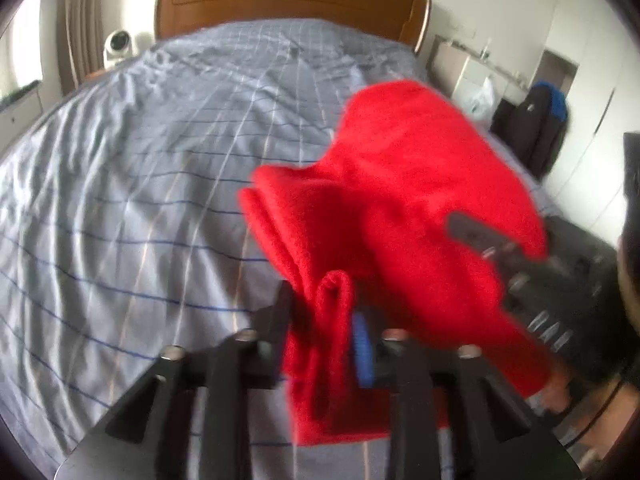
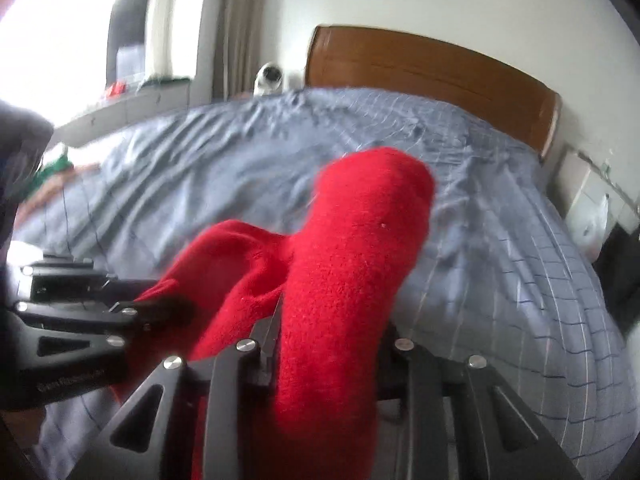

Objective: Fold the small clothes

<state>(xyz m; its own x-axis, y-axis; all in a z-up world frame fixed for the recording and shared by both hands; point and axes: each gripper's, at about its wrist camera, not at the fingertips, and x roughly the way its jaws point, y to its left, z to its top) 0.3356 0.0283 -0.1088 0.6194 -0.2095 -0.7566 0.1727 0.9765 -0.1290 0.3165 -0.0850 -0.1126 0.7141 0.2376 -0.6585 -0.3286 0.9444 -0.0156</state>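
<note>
A wide bed under a grey-blue checked cotton cover (image 1: pixel 140 184) fills the room. At its far end stands a curved brown wooden headboard (image 1: pixel 288 4). Left of the headboard sits a small round white fan (image 1: pixel 118 46), beside long beige curtains (image 1: pixel 80 20). Right of the headboard, a white plastic bag (image 1: pixel 482 100) and a black backpack (image 1: pixel 528 128) rest against the wall.

Garment (image 1: pixel 400 208) above the bed (image 1: pixel 140 200), headboard (image 1: pixel 288 4) behind, fan (image 1: pixel 118 45) at its left.

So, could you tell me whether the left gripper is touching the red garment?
Touching: in the left wrist view the left gripper has the red garment bunched between its fingers.
</note>
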